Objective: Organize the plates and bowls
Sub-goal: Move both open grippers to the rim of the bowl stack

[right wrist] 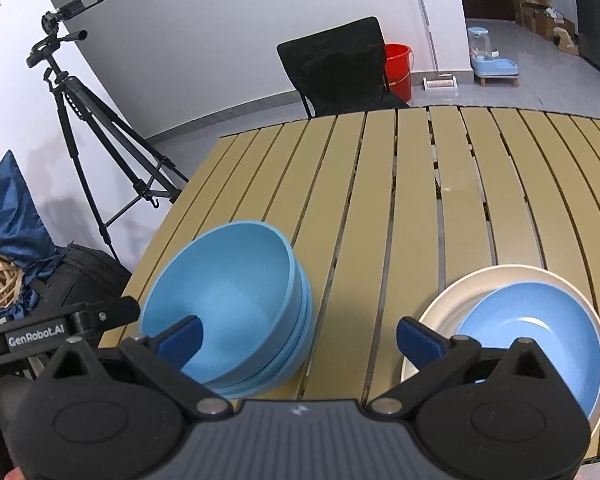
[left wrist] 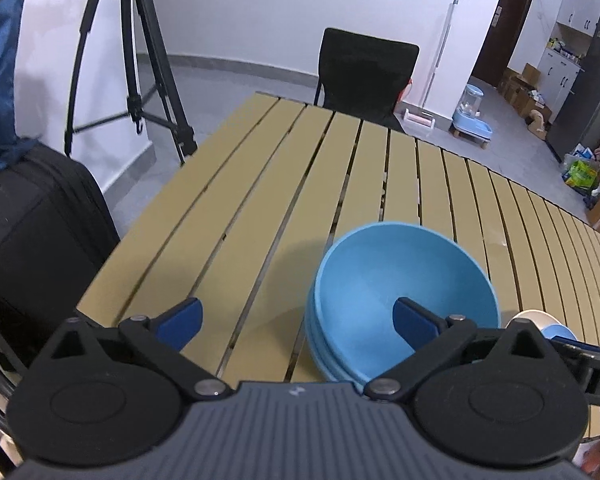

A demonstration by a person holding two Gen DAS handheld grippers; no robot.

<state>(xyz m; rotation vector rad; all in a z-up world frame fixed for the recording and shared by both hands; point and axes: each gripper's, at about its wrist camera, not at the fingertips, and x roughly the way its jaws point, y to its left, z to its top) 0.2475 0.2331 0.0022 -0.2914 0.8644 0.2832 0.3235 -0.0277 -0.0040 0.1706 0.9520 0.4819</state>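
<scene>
Left wrist view. Left gripper: jaws spread wide, nothing held. Its right fingertip sits over the near inside of the bowls, its left over bare table; I cannot tell whether the pad touches the rim.
Bowls: light-blue nested stack, several rims showing at its left flank, top one tilted toward the lens. Stands near the table's front edge.
Plates: only a sliver shows, just right of the bowls, behind the gripper's linkage.
Chair: far beyond the bowls, at the table's back edge.

Right wrist view. Right gripper: jaws likewise wide, empty. It hangs over the bare slats between the two stacks.
Bowls: left of the gripper, seated unevenly, the top one canted.
Plates: right of the bowls and apart from them; blue plate lying in a cream plate.

Handling note, my judgement. Both sorts look stacked already; what remains appears to be squaring the bowls. I would:
- bring one finger inside the top bowl's near wall and one outside, pinching the wall, not the whole stack;
- close gently, as smooth plastic may slip;
- lift little, level it, then set it down centred;
- keep the other gripper away from the plates.
</scene>
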